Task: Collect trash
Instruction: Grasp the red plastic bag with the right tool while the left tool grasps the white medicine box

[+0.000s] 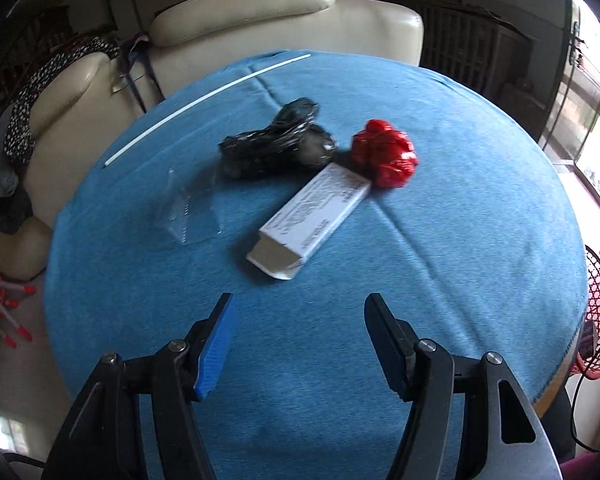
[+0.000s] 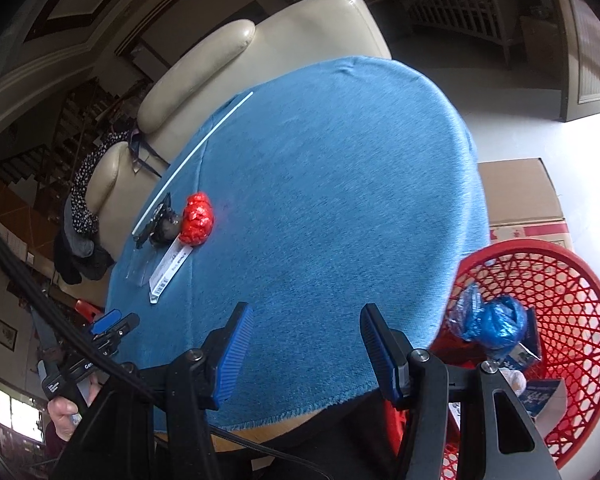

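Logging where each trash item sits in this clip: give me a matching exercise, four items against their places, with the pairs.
Items:
1. red crumpled wrapper
2. white carton
3. blue crumpled bag
4. white straw

Places:
A. inside the red basket
B. along the far left edge of the blue tablecloth
C. lying flat mid-table, open flap toward the camera
D. beside the black crumpled bag, at the carton's far end

Pairs: 1-D, 2-C, 3-A, 4-B
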The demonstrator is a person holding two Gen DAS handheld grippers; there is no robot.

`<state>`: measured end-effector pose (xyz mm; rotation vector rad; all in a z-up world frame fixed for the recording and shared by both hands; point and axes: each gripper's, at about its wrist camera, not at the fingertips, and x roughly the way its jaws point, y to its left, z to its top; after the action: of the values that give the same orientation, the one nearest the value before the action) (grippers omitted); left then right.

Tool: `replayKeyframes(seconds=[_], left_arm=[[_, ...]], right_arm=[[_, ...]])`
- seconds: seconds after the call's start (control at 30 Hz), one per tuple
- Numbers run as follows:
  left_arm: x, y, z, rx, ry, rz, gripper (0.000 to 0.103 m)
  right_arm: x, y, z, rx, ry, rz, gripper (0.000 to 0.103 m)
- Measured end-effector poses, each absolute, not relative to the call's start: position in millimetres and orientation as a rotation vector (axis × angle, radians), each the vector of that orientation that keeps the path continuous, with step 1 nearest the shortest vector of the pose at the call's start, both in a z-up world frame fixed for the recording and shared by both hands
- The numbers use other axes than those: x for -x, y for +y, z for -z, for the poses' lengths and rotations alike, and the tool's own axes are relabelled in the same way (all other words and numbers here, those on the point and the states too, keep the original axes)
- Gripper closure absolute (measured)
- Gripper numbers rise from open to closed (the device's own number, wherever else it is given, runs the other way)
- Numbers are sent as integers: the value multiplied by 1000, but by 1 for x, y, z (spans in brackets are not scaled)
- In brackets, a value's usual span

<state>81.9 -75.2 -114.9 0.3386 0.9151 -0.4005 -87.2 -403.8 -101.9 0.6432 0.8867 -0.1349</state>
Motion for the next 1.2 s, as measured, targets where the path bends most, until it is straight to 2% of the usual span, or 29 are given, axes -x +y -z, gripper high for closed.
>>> replayKeyframes(seconds=[0.53,1.03,1.1,1.2], left_arm=[[-118,-54,126,-293,963,367,35],[-160,-60,120,-250,996,477,34],[-166,-61,120,-230,1013,511,33],[-173,-68,123,-225,1025,552,32]], right_arm=[[-22,-340,101,-490,955,-52,43],[-178,-299,147,-460,1007,-64,44],[-186,-294,156,-431,1027,-67,58],[-181,-291,156,-395,1006,-70,59]])
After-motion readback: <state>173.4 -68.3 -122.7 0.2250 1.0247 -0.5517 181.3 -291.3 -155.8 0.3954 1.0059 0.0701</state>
